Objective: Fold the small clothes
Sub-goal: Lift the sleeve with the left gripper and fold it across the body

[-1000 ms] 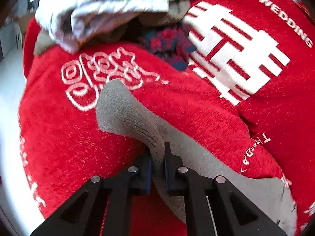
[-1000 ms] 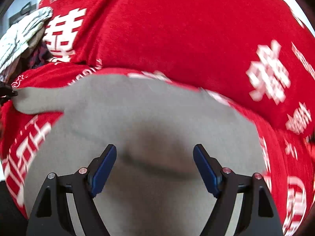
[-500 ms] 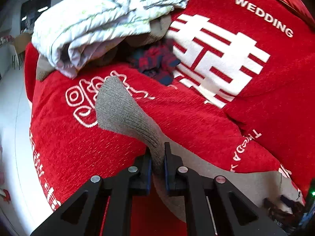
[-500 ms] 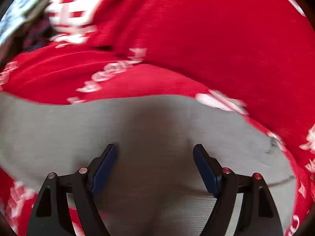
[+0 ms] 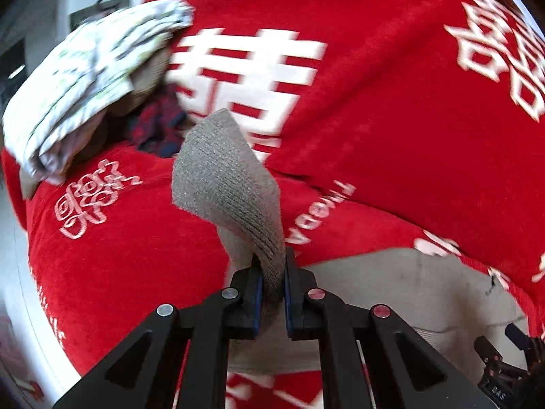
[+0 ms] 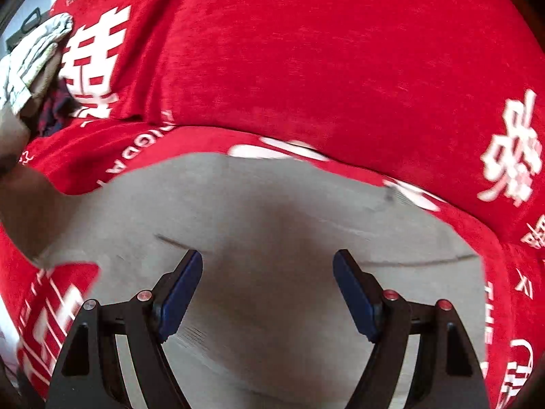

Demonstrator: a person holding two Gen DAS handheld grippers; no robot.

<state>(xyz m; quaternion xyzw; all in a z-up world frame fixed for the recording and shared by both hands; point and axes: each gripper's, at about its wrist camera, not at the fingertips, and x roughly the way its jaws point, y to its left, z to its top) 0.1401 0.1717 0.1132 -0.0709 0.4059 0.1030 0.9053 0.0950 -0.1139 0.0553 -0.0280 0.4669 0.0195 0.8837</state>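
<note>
While left gripper (image 5: 272, 286) pinches sock (image 5: 228, 184) cuff, right gripper (image 6: 267, 293) gapes empty; we fold cuff over next.

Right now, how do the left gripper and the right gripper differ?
The left gripper has its jaws shut on the grey sock, lifting its ribbed end; the right gripper has its jaws wide open, gripping nothing, over the sock's flat part. Both point down at the red blanket.
</note>
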